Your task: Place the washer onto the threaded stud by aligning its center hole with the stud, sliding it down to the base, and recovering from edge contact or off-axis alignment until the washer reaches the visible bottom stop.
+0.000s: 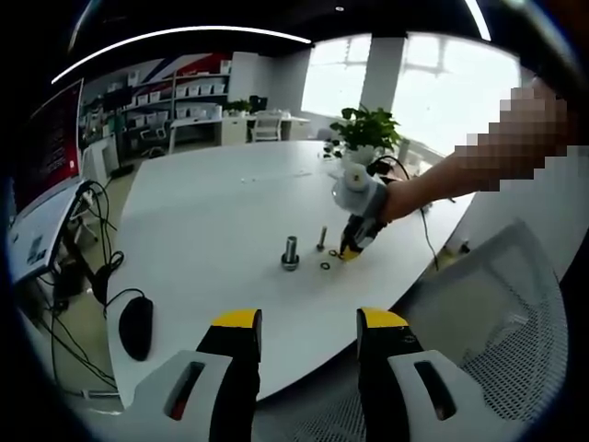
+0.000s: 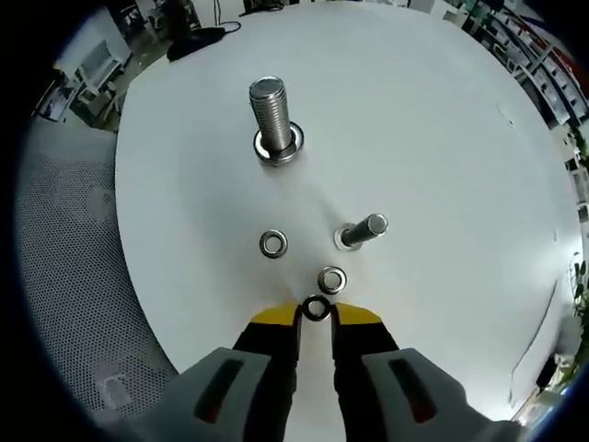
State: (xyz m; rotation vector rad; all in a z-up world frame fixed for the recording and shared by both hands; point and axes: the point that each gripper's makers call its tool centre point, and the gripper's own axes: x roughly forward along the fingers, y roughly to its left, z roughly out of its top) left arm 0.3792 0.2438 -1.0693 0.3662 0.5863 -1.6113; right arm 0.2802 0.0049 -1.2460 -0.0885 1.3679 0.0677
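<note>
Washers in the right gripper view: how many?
4: one between the right hand-held gripper tips, one just beyond, one left, one seated around the large stud.

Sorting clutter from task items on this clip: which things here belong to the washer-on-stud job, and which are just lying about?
Job:
- dark washer at the right tool tips
- large threaded stud, upright, washer already at its base
- small stud
- two loose washers
- left tool, held back off the table edge

Lying about:
- potted plant
- computer mouse
- mesh chair
- white table
</note>
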